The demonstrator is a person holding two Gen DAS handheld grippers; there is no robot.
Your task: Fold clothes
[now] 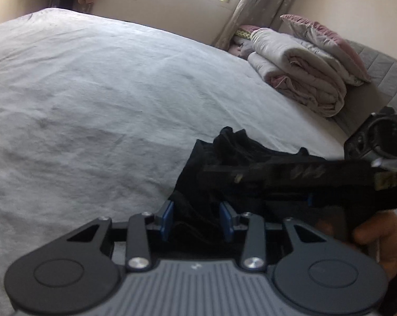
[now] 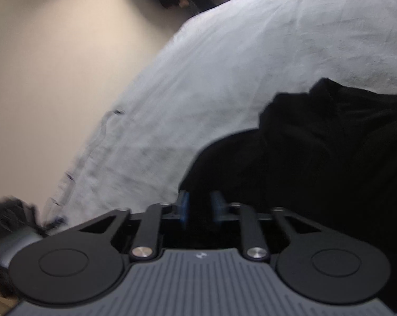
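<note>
Bed point(image 1: 98, 84): covered by a pale, creased sheet, it fills most of both wrist views and carries everything you handle. Folded quilt point(image 1: 298, 76): stacked at the far right corner of the bed, with a pink-edged pillow point(image 1: 327, 44) leaning behind it, well apart from your work. Black garment point(image 2: 317, 147): lies crumpled on the sheet near the edge closest to you, right of centre in the left wrist view point(image 1: 224, 163). Right gripper point(image 2: 199, 206): your blue pads have drawn close together on a fold of the black garment, pinching the cloth; its body also crosses the left wrist view point(image 1: 303, 181), above the garment, with your hand point(image 1: 377, 239) on its handle. Left gripper point(image 1: 197, 221): its jaws stand partly apart with dark cloth between the pads point(image 1: 168, 218); whether they press on it cannot be told.
</note>
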